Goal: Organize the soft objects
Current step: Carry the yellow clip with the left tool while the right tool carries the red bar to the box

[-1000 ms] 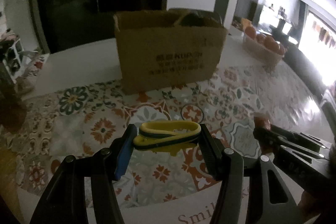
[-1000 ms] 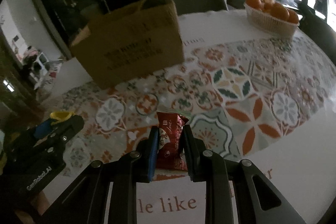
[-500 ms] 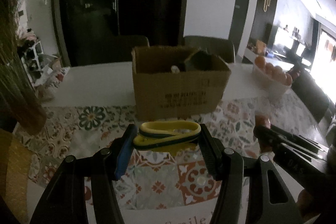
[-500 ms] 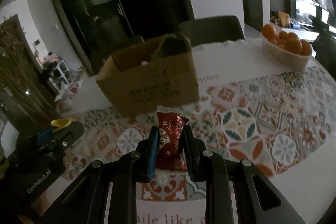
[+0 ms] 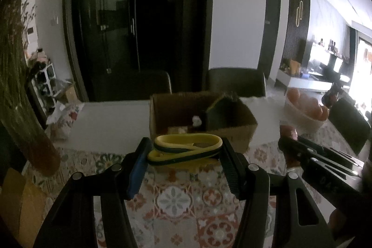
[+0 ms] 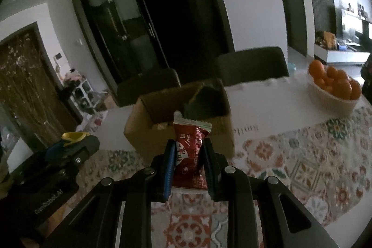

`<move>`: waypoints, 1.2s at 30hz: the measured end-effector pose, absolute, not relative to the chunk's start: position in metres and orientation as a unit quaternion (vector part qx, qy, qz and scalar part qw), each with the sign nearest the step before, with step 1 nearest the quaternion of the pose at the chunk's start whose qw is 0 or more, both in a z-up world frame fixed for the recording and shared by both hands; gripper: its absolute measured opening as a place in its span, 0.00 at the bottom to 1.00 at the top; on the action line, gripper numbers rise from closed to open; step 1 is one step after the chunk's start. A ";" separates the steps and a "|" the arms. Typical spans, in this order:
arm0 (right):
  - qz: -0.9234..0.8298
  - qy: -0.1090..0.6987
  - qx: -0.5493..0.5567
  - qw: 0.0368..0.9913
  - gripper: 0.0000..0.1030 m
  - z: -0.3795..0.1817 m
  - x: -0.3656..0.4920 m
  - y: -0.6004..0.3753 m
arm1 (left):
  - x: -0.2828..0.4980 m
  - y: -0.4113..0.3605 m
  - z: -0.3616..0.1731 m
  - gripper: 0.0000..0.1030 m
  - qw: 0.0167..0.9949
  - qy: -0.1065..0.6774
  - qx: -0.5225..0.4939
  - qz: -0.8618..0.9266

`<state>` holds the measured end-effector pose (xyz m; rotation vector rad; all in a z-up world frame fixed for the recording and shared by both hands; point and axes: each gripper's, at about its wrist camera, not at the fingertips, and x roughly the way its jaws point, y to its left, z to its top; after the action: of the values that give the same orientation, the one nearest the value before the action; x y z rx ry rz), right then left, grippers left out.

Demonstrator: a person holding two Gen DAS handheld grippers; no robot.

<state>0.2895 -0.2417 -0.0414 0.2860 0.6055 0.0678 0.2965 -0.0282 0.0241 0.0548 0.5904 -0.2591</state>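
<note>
My left gripper (image 5: 184, 150) is shut on a yellow and dark green sponge (image 5: 186, 148), held in the air in front of the open cardboard box (image 5: 241, 131). My right gripper (image 6: 188, 150) is shut on a red snack packet (image 6: 189, 148), also raised, just in front of the box (image 6: 144, 131). The box holds a dark item (image 5: 220, 115) and some pale things. The right gripper shows at the right of the left wrist view (image 5: 288, 145); the left gripper with the sponge shows at the left of the right wrist view (image 6: 74, 138).
A patterned tile runner (image 6: 302, 162) covers the white table. A white basket of oranges (image 6: 332, 94) stands at the far right. Two dark chairs (image 6: 251, 64) stand behind the box. A vase of dried stems (image 5: 21, 97) stands at the left.
Both grippers have risen from near the table and moved toward the box, each holding its item. The box's inside has come into view.
</note>
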 end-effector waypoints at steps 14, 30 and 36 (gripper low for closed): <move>0.063 0.280 0.123 0.950 0.24 -0.020 0.352 -0.235 | 0.358 -0.038 0.043 0.56 0.954 0.269 0.041 -0.126; 0.077 0.318 0.106 0.939 0.24 -0.039 0.425 -0.243 | 0.426 -0.053 0.021 0.57 0.941 0.301 0.047 -0.145; 0.078 0.335 0.093 0.934 0.24 -0.049 0.445 -0.247 | 0.450 -0.063 0.009 0.57 0.933 0.320 0.068 -0.149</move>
<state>0.4446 -0.2467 -0.0488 0.1894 0.6859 0.1605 0.4496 -0.0632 0.0093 0.1381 0.6538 -0.3057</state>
